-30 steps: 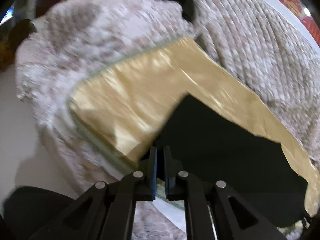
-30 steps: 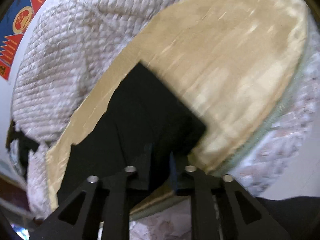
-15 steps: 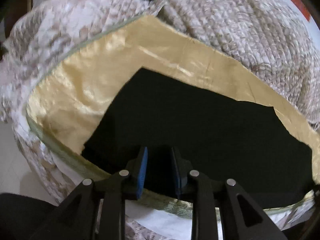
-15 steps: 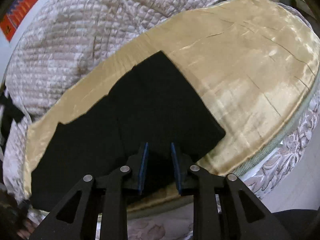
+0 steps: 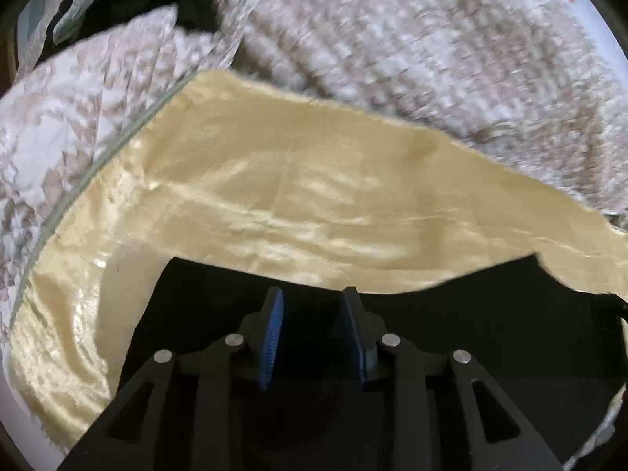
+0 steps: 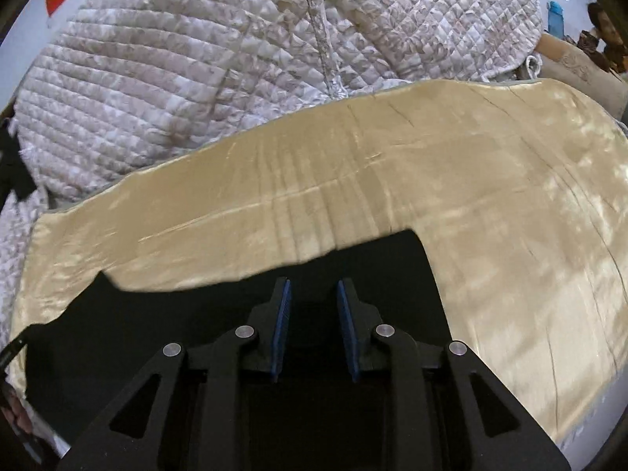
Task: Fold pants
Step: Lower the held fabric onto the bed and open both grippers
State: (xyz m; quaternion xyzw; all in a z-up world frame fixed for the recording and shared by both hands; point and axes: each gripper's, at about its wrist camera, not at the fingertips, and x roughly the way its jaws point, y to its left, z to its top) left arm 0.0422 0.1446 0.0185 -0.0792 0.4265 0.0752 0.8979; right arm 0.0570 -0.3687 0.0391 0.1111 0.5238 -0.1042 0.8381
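While the left tool (image 5: 312, 294) is opening its jaws, nothing is pinched between the blue pads: the black pants (image 5: 471, 333) lie flat beneath them. On the other side, the right tool (image 6: 313, 286) is opening too, its jaws a little apart and empty over the same dark cloth (image 6: 157, 314). Spread along the near edge of a shiny golden sheet (image 6: 392, 180) on the bed, the pants look soft, light and limp, likely to slide on satin. Best pinched at an edge or corner, both layers together.
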